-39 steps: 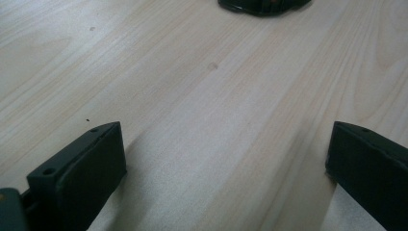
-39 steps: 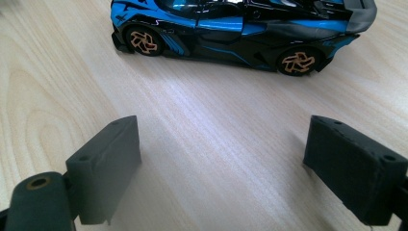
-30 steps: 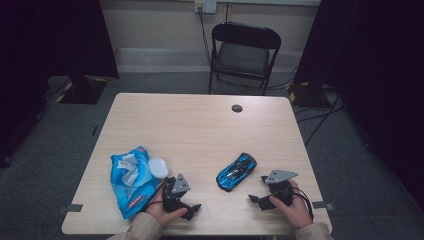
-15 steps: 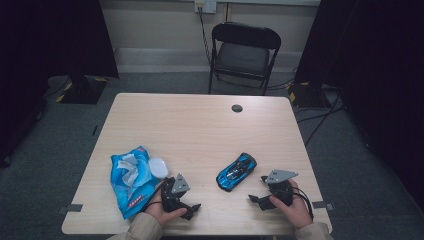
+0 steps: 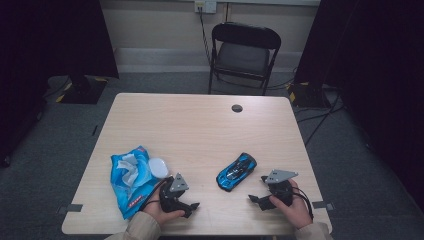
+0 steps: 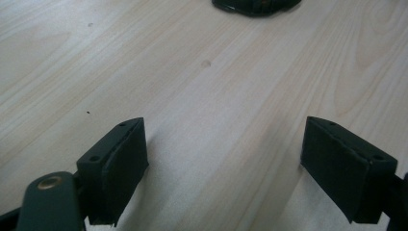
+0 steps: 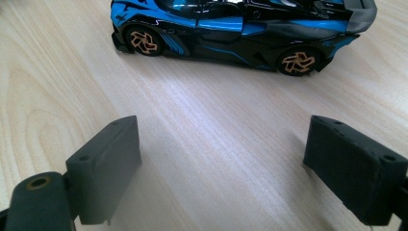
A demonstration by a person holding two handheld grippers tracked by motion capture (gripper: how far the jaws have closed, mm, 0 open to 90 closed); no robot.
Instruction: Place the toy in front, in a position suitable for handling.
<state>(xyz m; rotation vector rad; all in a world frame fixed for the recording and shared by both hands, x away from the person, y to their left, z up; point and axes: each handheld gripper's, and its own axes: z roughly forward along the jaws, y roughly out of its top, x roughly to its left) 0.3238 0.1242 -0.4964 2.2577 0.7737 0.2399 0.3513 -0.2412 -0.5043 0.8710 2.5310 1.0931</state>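
The right gripper (image 5: 261, 199) is resting low on the desk (image 5: 200, 125) at the near edge, its fingers (image 7: 103, 166) released and spread wide with only bare wood between them. Just beyond them the blue toy sports car (image 7: 240, 29) is lying broadside, its long axis running across the line of reach, both orange-spoked wheels on the desk; in the high view it is pointing diagonally away to the right. The left gripper (image 5: 186, 206), fingers likewise released and grasping nothing, is sitting farther from the car, so the right hand looks better placed. Beside the left hand a blue wet-wipes pack (image 5: 131, 180) is lying; its red print is too small to read.
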